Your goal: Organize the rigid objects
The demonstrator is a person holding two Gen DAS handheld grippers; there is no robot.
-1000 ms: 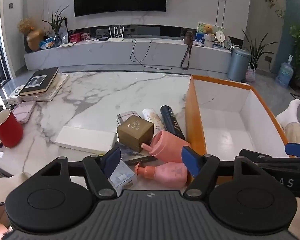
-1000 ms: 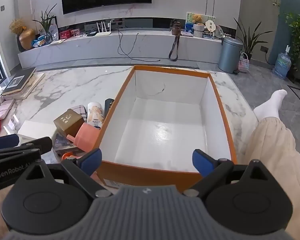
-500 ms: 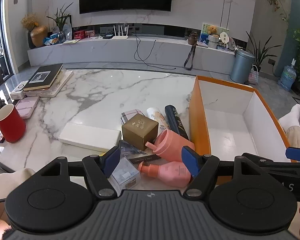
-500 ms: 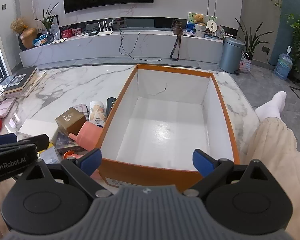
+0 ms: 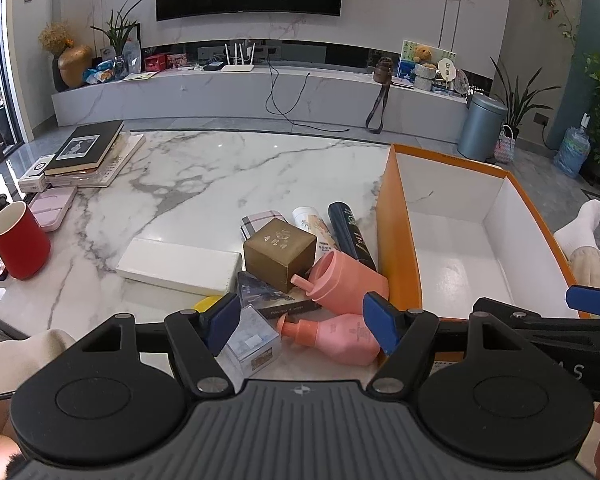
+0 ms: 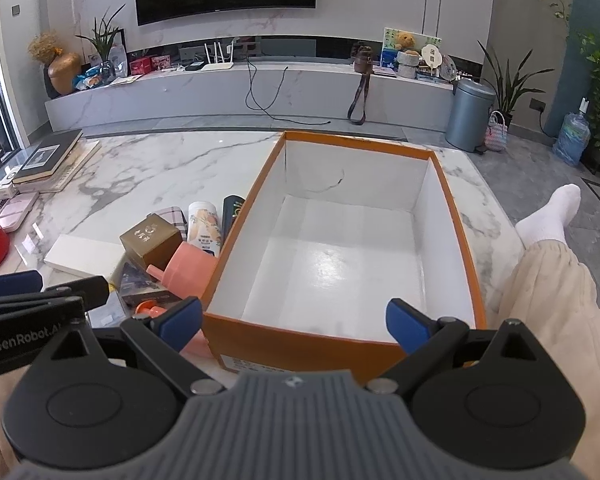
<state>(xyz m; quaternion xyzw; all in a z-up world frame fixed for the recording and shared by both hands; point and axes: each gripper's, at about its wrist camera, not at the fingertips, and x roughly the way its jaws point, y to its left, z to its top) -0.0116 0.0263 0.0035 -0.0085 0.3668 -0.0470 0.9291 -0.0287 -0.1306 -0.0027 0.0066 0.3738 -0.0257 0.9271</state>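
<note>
An orange box (image 5: pixel 396 240) with a white inside (image 6: pixel 340 264) stands empty on the marble table. Left of it lies a pile: a gold cube box (image 5: pixel 280 254), a pink cup (image 5: pixel 348 282), a pink pump bottle (image 5: pixel 336 338), a dark tube (image 5: pixel 350 232), a white tube (image 5: pixel 314 224), a small clear box (image 5: pixel 252 340) and a flat white box (image 5: pixel 178 266). My left gripper (image 5: pixel 302 322) is open and empty, above the near edge of the pile. My right gripper (image 6: pixel 294 322) is open and empty, over the orange box's near wall.
A red mug (image 5: pixel 18 240) stands at the table's left edge. Books (image 5: pixel 84 148) and a pink case (image 5: pixel 52 208) lie at the far left. A person's leg with a white sock (image 6: pixel 548 216) is to the right of the table.
Both grippers have drawn back and risen slightly, so the pile and the box look a little farther away. Nothing on the table has moved.
</note>
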